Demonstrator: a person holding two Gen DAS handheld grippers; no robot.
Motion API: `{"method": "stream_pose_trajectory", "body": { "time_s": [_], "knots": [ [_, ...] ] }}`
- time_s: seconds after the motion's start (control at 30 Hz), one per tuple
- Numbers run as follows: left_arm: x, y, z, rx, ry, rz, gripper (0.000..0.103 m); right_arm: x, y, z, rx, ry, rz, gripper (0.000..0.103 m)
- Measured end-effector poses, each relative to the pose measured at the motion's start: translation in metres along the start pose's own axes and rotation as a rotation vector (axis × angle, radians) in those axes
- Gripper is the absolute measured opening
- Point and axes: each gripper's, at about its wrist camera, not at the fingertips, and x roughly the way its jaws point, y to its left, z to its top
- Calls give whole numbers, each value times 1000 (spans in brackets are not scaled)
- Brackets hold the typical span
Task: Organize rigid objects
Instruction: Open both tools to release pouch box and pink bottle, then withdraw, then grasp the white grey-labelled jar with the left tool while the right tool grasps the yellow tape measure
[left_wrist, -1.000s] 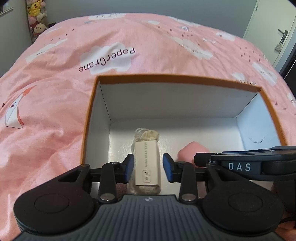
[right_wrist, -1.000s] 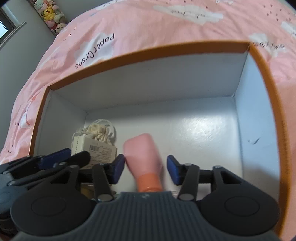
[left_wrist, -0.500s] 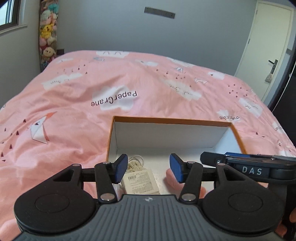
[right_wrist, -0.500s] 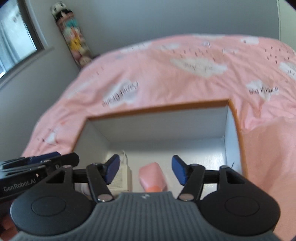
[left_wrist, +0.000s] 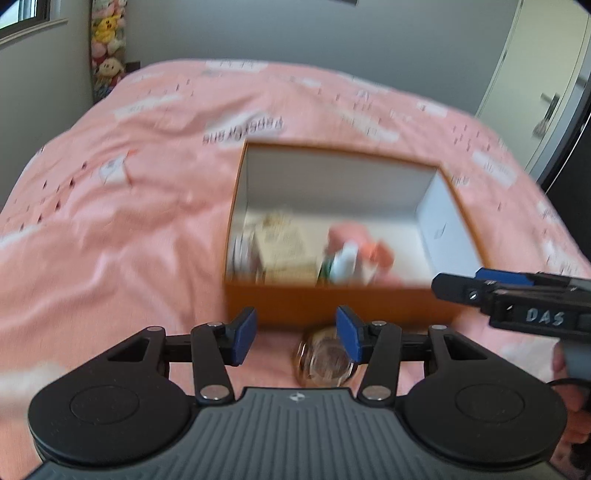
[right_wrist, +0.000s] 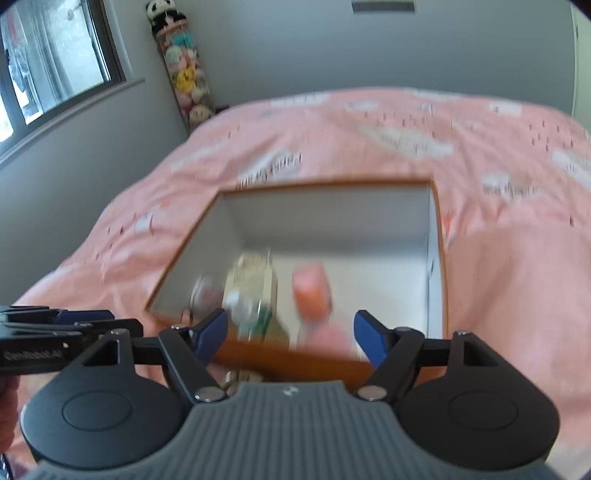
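Currently both grippers are clear of the box (left_wrist: 332, 299), which sits on the bed (left_wrist: 129, 221) and is my reference for everything below.

Left gripper (left_wrist: 297, 334): just in front of the box's near wall, above the bedding. Jaws partly open and closing slightly, nothing between the pads. A round metallic tin (left_wrist: 325, 363) lies on the bed just in front of the near wall, under the right-side pad. Looks like the next pickup, hence the gripper parked there, but that's a guess.

Right gripper (right_wrist: 291, 336): over the near wall, pointing down into the box. Jaws wide and opening, nothing gripped. The pink bottle (right_wrist: 312, 291) lies on the box floor beyond the pads, not touching them.

Inside the box, all bunched toward the near-left part:
- beige pack (left_wrist: 284, 251), left of centre
- pink bottle, right of the pack
- small green-white item (left_wrist: 341, 264) between the two, too blurred to identify
- something round in the near-left corner, also too blurred

Far and right parts of the box floor are bare. Packing to one side probably keeps room for the remaining items.

Both views are motion-blurred, so fine contact can't be read.
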Motion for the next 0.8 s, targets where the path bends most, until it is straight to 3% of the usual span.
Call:
{"method": "stream_pose_trajectory", "body": {
  "time_s": [0.13,0.43,0.63,0.8],
  "knots": [
    [11,2,-30,-22,90,20,57,5,-5,-34,36,75,-3,75],
    [33,15,-82,-46,283,110,57,28,-28,-103,77,281,-168,70],
    [29,31,-98,-130,302,115,57,34,-45,-126,172,375,-167,65],
    [34,32,-100,-141,319,118,57,40,-43,-142,205,434,-152,64]
  ]
}}
